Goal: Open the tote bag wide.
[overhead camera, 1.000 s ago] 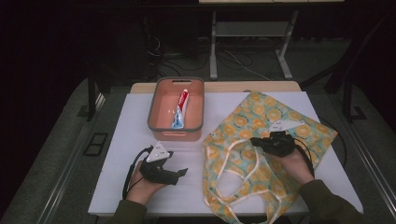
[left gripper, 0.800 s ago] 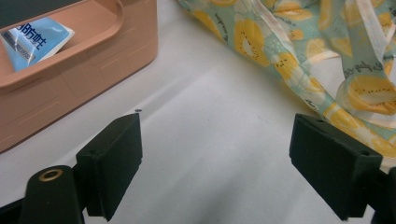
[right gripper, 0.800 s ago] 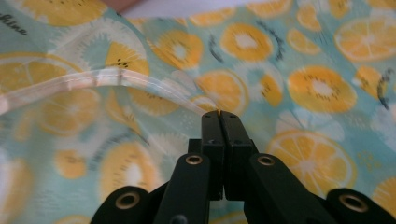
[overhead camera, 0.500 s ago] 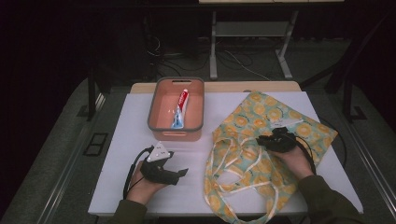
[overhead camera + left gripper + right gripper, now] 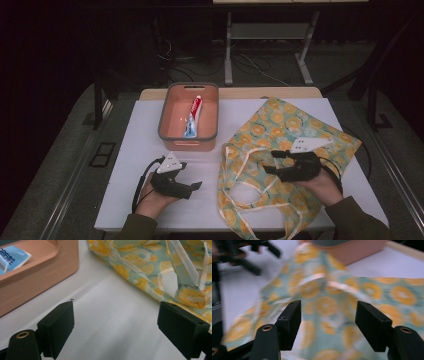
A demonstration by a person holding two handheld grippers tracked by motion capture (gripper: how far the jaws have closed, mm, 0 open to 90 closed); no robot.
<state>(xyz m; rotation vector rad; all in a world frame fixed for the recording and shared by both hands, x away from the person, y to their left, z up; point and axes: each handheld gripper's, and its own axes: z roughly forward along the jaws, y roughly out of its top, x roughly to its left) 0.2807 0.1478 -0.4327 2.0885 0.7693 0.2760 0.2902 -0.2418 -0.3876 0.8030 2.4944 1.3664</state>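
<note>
A cloth tote bag point(image 5: 280, 127) printed with orange slices lies on the right half of the white tabletop point(image 5: 137, 150), its pale handles point(image 5: 250, 197) looped toward the near edge. My right gripper point(image 5: 271, 162) hovers over the bag's middle and points left. Its jaws have just been opening and stand open, with the bag cloth point(image 5: 329, 305) below them and nothing pinched. My left gripper point(image 5: 194, 189) rests low over bare table to the left of the bag point(image 5: 185, 272), open and empty point(image 5: 115, 325). A toothpaste tube point(image 5: 193, 115) lies inside a pink bin point(image 5: 167, 135).
The pink bin point(image 5: 37, 275) stands at the back centre, just left of the bag's top corner. The table drops off to dark floor on all sides. A metal stand's legs point(image 5: 229, 50) and cables lie on the floor behind it.
The right gripper's jaws have gone from shut on the bag to apart, and that hand has drawn back slightly toward the near edge. The bag's opening has settled flatter. The left hand stayed put.
</note>
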